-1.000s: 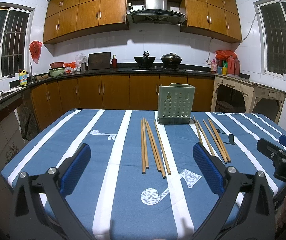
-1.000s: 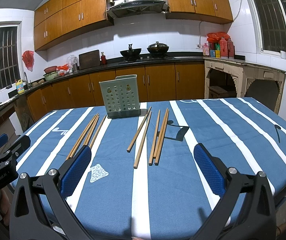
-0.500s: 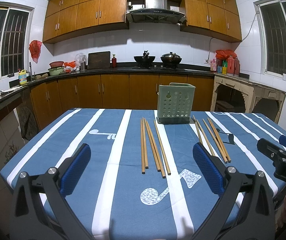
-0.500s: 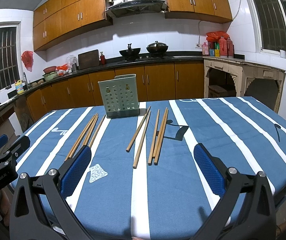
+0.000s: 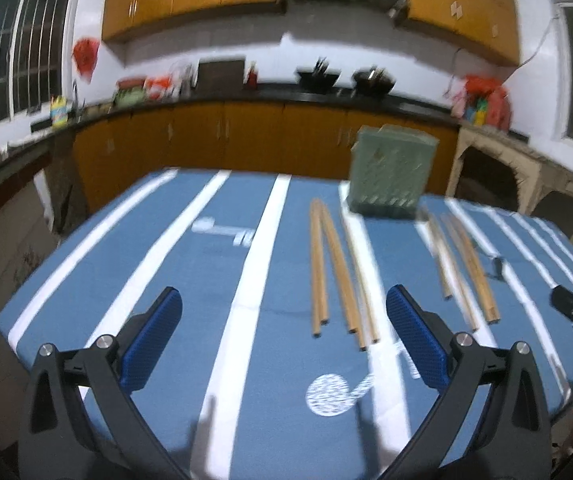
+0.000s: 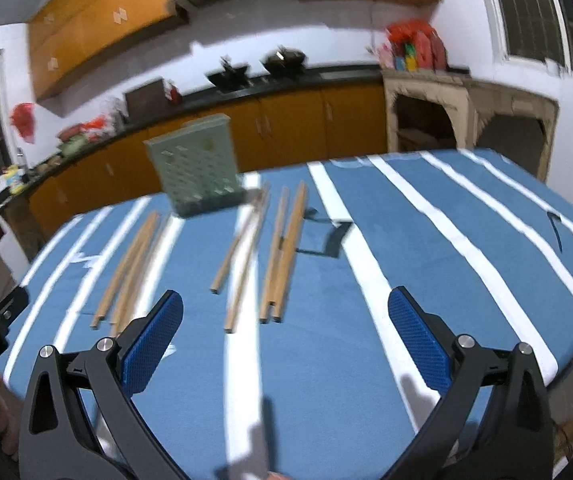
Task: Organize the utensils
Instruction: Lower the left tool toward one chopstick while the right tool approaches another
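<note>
Chopsticks lie in two loose groups on the blue striped table (image 5: 190, 248), ahead of both your claws. Your left claw (image 5: 282, 336) is spread wide and holds nothing; just beyond its fingertips sits the left group of chopsticks (image 5: 338, 272), ends toward you. Your right claw (image 6: 286, 336) is likewise released and empty, hovering over the near part of the table, with the right group of chopsticks (image 6: 274, 256) just past it. Farther back, between the two groups, the green perforated utensil holder (image 5: 390, 176) stands upright on the table. Both views are motion-blurred.
</note>
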A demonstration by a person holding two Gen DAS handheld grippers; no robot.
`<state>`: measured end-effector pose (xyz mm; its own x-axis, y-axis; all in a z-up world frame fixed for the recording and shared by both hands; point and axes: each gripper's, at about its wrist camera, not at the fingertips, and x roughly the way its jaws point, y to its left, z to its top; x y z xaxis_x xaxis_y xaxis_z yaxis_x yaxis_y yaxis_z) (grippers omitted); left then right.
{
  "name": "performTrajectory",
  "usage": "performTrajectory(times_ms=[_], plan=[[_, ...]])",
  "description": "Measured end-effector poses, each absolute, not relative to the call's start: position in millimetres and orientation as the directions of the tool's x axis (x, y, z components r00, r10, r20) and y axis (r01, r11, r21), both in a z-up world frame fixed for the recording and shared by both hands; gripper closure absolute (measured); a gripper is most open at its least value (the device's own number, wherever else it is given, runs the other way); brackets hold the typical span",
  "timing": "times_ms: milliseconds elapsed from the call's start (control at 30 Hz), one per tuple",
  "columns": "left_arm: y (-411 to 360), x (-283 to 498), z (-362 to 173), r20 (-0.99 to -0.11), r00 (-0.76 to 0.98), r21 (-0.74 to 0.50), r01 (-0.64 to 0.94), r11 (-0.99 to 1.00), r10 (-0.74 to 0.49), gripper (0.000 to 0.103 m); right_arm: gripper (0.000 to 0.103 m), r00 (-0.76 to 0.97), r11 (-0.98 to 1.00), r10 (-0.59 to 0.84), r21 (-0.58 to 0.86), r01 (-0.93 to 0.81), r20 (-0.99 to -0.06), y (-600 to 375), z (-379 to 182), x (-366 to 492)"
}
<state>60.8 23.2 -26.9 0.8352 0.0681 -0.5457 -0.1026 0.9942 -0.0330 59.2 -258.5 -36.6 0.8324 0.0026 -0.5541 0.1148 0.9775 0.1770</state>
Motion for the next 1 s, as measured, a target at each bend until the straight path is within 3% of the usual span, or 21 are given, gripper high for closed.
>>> performTrajectory(times_ms=[67,200,433,633,1000], plan=[[28,71,-36,-0.591,0.803,-0.028,-0.115,0.993,0.076,0.004,0.002,0.803,0.972,-0.005,0.187,0.144,-0.596,-266,-44,74],[33,89,-47,-0.638,0.766,-0.009,-0.108,0.994,0.078,0.005,0.027,0.735,0.967,-0.009,0.182,0.180,-0.678,-274,-55,106],[38,135,-53,-0.705,0.708,-0.028,-0.056,0.998,0.020,0.032,0.056,0.655,0.960,0.016,0.194,0.201,-0.756,-276,-68,164],[38,169,-63,-0.754,0.655,-0.086,-0.031,0.996,-0.045,0.035,0.059,0.610,0.949,0.075,0.245,0.200,-0.789,-277,-80,192],[33,192,-72,-0.778,0.624,-0.101,-0.012,0.995,-0.072,0.041,0.064,0.612,0.958,0.014,0.185,0.219,-0.791,-285,-86,197]])
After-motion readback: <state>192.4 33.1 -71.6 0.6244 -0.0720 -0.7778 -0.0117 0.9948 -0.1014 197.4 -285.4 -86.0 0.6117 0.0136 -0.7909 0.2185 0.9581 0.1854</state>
